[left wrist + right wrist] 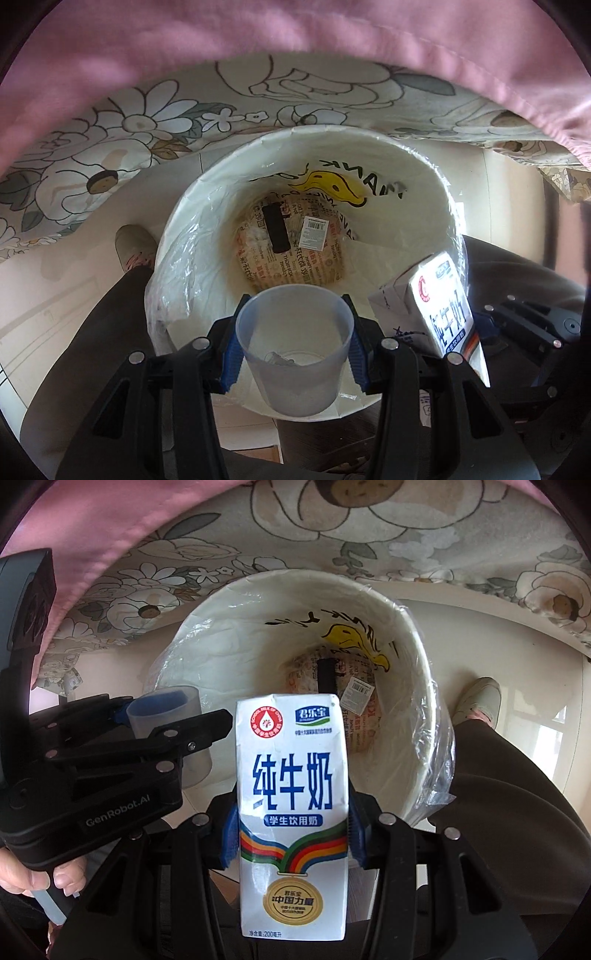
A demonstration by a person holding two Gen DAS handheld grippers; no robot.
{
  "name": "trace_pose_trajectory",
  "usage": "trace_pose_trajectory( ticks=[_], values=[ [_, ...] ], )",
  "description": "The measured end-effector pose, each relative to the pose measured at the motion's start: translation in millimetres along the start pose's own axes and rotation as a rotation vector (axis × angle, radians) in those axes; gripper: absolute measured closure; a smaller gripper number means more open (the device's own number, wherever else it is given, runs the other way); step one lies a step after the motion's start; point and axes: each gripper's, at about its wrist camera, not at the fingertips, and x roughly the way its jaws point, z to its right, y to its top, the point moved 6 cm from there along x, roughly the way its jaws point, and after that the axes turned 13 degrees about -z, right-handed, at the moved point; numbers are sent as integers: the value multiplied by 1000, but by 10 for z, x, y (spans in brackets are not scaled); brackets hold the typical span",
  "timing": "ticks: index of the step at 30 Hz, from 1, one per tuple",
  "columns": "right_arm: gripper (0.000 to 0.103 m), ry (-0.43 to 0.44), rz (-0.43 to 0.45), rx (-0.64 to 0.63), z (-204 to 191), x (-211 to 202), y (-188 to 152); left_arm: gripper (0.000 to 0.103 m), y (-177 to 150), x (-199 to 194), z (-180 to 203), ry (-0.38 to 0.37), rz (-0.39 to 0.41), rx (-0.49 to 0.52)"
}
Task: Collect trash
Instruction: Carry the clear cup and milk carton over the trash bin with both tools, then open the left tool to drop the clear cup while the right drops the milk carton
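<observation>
My left gripper (294, 345) is shut on a translucent plastic cup (295, 354), held upright over the near rim of a white trash bin (421, 177) lined with a clear bag. My right gripper (291, 834) is shut on a white and blue milk carton (293, 812), held upright over the bin's (406, 642) near edge. The carton also shows in the left wrist view (439, 306), and the cup and left gripper show in the right wrist view (166, 720). At the bin's bottom lie printed paper (291, 254), a black strip (275, 229) and a barcode label (313, 232).
A floral cloth (147, 118) and pink fabric (295, 29) hang behind the bin. The person's dark-trousered legs and shoes (135, 245) stand on both sides of the bin on a pale floor (498, 635).
</observation>
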Motion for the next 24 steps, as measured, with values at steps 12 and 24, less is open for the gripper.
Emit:
trace_pose_trajectory(
  ticks=[12,24],
  values=[
    [55,-45,28,-1,12,215,201,54,208,176,-20,2,-15,-47],
    [42,-89,29,3,76,284,272,51,225,272,-34,-6,-39,-56]
  ],
)
